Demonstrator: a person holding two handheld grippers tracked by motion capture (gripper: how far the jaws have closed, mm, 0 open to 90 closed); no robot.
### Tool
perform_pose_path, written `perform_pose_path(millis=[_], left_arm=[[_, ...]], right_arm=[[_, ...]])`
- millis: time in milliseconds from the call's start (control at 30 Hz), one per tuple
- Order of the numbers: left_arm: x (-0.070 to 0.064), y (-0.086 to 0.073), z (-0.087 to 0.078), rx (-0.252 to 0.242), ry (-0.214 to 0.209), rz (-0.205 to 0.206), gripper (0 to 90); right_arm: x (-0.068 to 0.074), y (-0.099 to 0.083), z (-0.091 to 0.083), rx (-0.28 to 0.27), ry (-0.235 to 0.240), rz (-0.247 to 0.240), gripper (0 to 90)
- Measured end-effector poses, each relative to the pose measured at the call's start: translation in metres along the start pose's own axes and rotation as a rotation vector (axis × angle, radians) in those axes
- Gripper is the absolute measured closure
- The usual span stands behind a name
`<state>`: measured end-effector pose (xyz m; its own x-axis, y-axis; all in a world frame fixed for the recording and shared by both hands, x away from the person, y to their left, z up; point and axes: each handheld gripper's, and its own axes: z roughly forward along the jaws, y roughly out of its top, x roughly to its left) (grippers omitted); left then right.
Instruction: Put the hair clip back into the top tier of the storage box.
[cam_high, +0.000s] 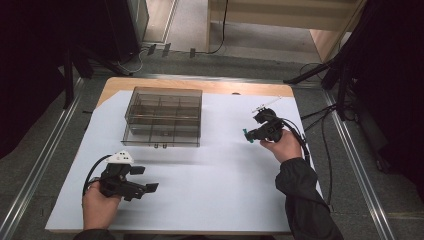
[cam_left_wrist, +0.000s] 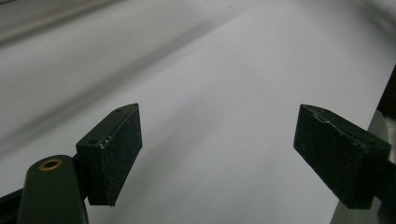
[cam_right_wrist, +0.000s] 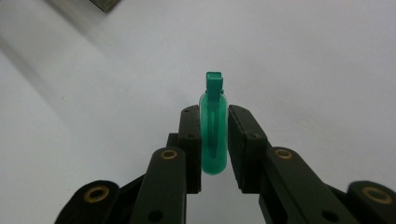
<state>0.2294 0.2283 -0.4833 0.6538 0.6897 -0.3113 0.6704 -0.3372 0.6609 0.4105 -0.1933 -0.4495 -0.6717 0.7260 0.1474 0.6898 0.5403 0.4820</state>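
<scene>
The right gripper (cam_high: 248, 136) pinches a small translucent green plastic clip-like piece (cam_right_wrist: 214, 133) between its two black pads, which press its flat sides. In the right gripper view the piece stands on edge, its square darker green tab poking out past the tips; its lower end sinks into the shadow between the jaws, and what exactly the piece is stays hard to make out. In the high view it shows as a tiny green speck (cam_high: 246, 135) at the gripper's tip, held above the white sheet (cam_high: 210, 185) that covers the wooden desk (cam_high: 200, 85), to the right of the smoky transparent plastic compartment box (cam_high: 163, 117). Whether the piece touches the sheet cannot be told.

The box sits toward the far left part of the sheet; its dividers show through the tinted walls, but any contents are too dim to judge. One corner of it is cut off at the top edge of the right gripper view.

The left gripper (cam_high: 144, 178) hovers near the front left of the desk, its jaws spread wide with nothing between them; its pads (cam_left_wrist: 116, 149) frame blurred white sheet.
</scene>
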Motion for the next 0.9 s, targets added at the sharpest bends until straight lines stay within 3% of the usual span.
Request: perform_pose_path(millis=[467, 900], left_arm=[[-0.002, 0.001, 0.002, 0.001, 0.007, 0.009, 16.4], [-0.001, 0.000, 0.001, 0.001, 0.004, 0.001, 16.4]], right_arm=[[0.020, 0.006, -0.001, -0.075, 0.060, -0.038, 77.8], [0.038, 0.014, -0.003, -0.095, 0.060, -0.060, 77.8]])
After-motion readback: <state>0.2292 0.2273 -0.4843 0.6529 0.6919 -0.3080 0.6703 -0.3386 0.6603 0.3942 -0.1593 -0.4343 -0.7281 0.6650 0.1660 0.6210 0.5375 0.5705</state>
